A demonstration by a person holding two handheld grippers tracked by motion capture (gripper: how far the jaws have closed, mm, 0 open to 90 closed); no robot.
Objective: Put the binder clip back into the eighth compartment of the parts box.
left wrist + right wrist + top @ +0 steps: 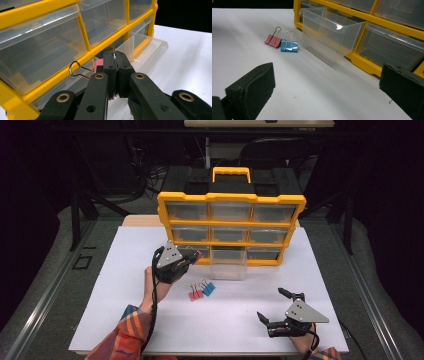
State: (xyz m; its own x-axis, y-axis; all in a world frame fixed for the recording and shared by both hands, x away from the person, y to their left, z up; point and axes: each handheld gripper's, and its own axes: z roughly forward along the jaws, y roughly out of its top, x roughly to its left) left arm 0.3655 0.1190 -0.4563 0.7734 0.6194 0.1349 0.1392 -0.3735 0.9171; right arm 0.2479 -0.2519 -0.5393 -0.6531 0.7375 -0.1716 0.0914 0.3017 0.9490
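The left hand-held gripper (116, 75) is clamped on a pink binder clip (98, 65) beside the yellow drawer organizer (231, 227). The right hand-held gripper (272, 306) rests wide open, holding nothing. Pink (272, 40) and blue (289, 46) binder clips lie together on the desk (125, 270) near the pulled-out clear drawer (329, 37).

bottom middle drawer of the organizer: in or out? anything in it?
Out. The clear drawer juts from the yellow organizer while the neighbouring drawers sit flush. It looks empty in the right gripper view.

White table (125, 320), yellow organizer (231, 227), two clips (201, 291)
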